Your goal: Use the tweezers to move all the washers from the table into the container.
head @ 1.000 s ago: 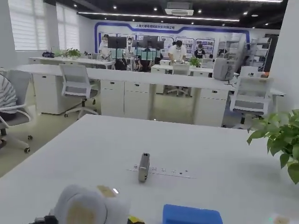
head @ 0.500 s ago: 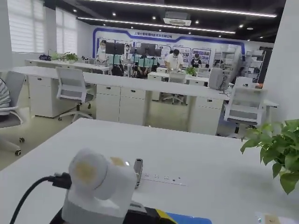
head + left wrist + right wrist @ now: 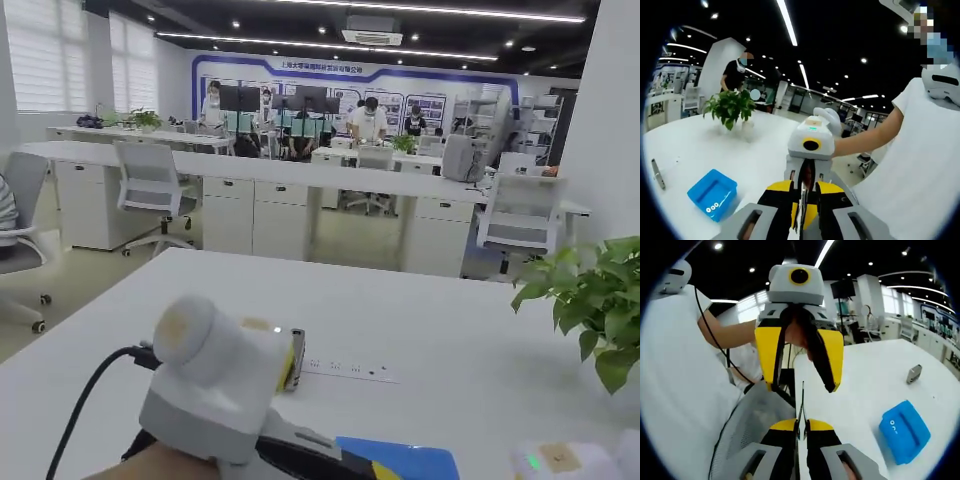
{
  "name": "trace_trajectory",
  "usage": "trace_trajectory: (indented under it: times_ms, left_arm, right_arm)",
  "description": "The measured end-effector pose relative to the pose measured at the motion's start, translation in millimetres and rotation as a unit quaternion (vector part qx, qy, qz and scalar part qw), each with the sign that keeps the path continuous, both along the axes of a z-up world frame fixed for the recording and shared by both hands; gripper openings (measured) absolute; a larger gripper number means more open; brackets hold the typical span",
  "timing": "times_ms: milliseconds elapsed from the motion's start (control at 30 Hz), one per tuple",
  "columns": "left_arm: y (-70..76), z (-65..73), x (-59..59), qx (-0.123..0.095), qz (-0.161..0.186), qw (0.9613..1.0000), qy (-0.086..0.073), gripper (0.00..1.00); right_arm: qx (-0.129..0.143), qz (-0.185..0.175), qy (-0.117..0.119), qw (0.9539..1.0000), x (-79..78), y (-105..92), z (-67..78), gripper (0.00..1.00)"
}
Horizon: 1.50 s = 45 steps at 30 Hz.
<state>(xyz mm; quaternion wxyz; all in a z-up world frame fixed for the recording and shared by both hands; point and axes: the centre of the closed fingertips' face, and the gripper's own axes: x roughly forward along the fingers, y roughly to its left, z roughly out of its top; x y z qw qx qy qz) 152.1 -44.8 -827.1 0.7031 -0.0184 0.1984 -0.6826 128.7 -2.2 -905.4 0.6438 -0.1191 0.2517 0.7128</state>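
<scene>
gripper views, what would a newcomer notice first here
The two grippers face each other: the left gripper with yellow jaws apart, the right gripper opposite, thin tweezers between them. Beside them on the white table sits a blue container holding three washers.

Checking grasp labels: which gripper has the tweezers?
The right gripper: its fingers are shut on the thin tweezers. The left gripper, facing it, has its yellow fingers spread wide apart.
</scene>
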Motion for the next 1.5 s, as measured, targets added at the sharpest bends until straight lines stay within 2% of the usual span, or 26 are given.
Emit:
trace_trajectory:
  times_ms: [33,133,200,333,500,567,633,733,833,933,967,1133,1200,1233,1333,1500]
  left_arm:
    - [-0.1,-2.5,-1.0,0.004,-0.004,1.0,-0.001,0.15]
    - [0.9,-12.5,-0.4,0.025,-0.006,0.9995,-0.017,0.15]
    - [0.3,-14.9,-0.5,0.028,-0.007,0.9994,-0.02,0.12]
    - [1.7,-13.5,3.1,0.016,0.0,0.9998,-0.016,0.12]
    - [6.0,-14.2,7.8,0.007,0.008,0.9997,-0.024,0.05]
    - [6.3,-12.3,8.6,-0.004,0.007,0.9998,-0.016,0.05]
    - [5.8,-12.6,10.3,-0.006,0.008,0.9998,-0.02,0.03]
    - [4.8,-11.9,7.5,-0.011,0.001,0.9998,-0.014,0.0]
    - [4.4,-12.1,6.6,-0.009,-0.001,0.9997,-0.023,0.0]
    - [4.7,-10.8,7.5,-0.008,-0.002,0.9997,-0.025,0.0]
    - [3.6,-9.7,7.8,-0.007,-0.003,0.9994,-0.033,0.0]
    - [0.9,-8.2,12.2,0.001,-0.006,0.999,-0.044,0.0]
    - [-0.2,-8.2,13.4,0.004,-0.008,0.9988,-0.048,0.0]
    - [-0.4,-7.8,13.9,0.005,-0.008,0.9987,-0.051,0.0]
    - [-1.0,-2.5,15.0,-0.002,-0.009,0.9986,-0.051,0.0]
    - [-0.9,12.8,17.9,-0.029,-0.007,0.9981,-0.054,0.0]
  right_arm:
    - [0.003,0.002,0.001,1.0,-1.0,0.8,1.1,0.03]
    - [0.005,0.005,0.003,1.0,-1.2,1.0,3.6,0.03]
    - [0.006,0.006,0.002,1.0,-0.4,1.3,5.0,0.03]
    - [0.009,0.0,0.005,0.9999,2.5,1.5,6.2,0.03]
    - [0.007,-0.004,0.01,0.9999,6.0,-1.9,5.0,0.03]
    - [0.007,-0.004,0.013,0.9999,7.0,-2.3,4.5,0.03]
    - [0.006,-0.002,0.014,0.9999,7.1,-2.2,4.3,0.03]
    - [0.005,-0.001,0.015,0.9999,8.0,-1.1,4.0,0.03]
    - [0.006,-0.001,0.016,0.9998,8.6,-1.1,3.8,0.03]
    - [0.009,-0.004,0.016,0.9998,9.3,-0.5,4.8,0.03]
    - [0.011,-0.01,0.013,0.9998,11.5,-0.6,5.5,0.03]
    - [0.022,-0.039,0.017,0.9989,17.9,-1.6,6.9,0.04]
    - [0.029,-0.05,0.028,0.9979,20.2,-3.0,6.7,0.05]
    - [0.033,-0.07,0.044,0.996,22.8,-3.0,7.6,0.05]
    - [0.043,-0.073,0.047,0.9953,24.2,-5.9,9.1,0.08]
    - [0.034,-0.079,0.042,0.9954,22.7,-9.5,-0.7,0.13]
